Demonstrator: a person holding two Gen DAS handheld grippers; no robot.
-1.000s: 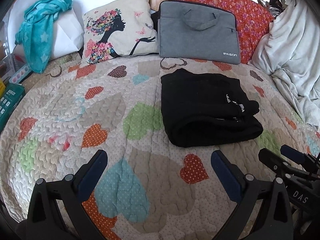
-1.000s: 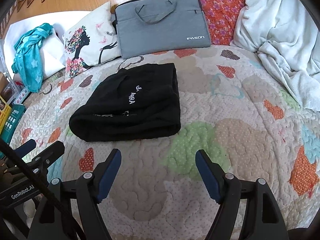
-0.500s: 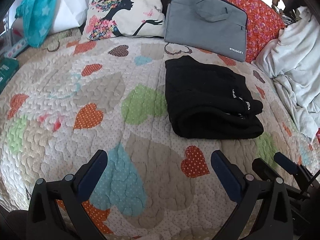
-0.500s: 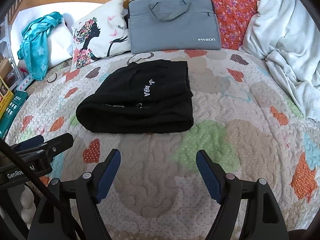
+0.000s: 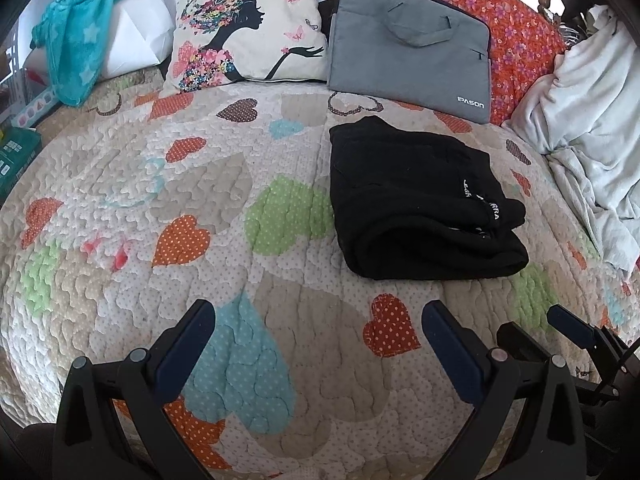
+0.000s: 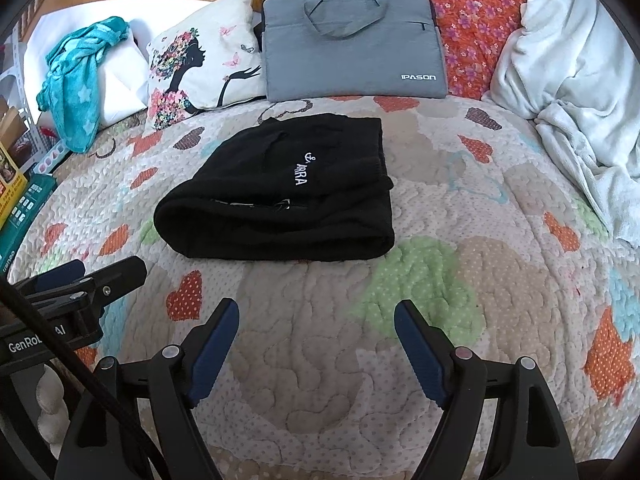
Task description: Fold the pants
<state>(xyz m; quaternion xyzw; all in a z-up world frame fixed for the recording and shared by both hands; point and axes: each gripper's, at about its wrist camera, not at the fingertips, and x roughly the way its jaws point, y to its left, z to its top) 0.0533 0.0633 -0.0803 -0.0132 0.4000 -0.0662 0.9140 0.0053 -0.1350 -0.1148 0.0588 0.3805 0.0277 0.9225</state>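
Folded black pants [image 6: 288,192] lettered "ARRA" mid-quilt [image 6: 460,320], grey "IPASON" bag [image 6: 352,44] at far edge, left gripper [image 5: 316,344] and right gripper [image 6: 316,340] both wide, empty.

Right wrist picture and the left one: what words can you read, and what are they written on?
"IPASON": white letters on the grey laptop bag.
"ARRA", partly folded over, under a small white emblem: on the folded black pants.
"GenRob", then a cable hides some letters, then "AI": on the left gripper, seen in the right wrist view.
Print on the green and yellow boxes at the bed's edge: too small and blurred to read.
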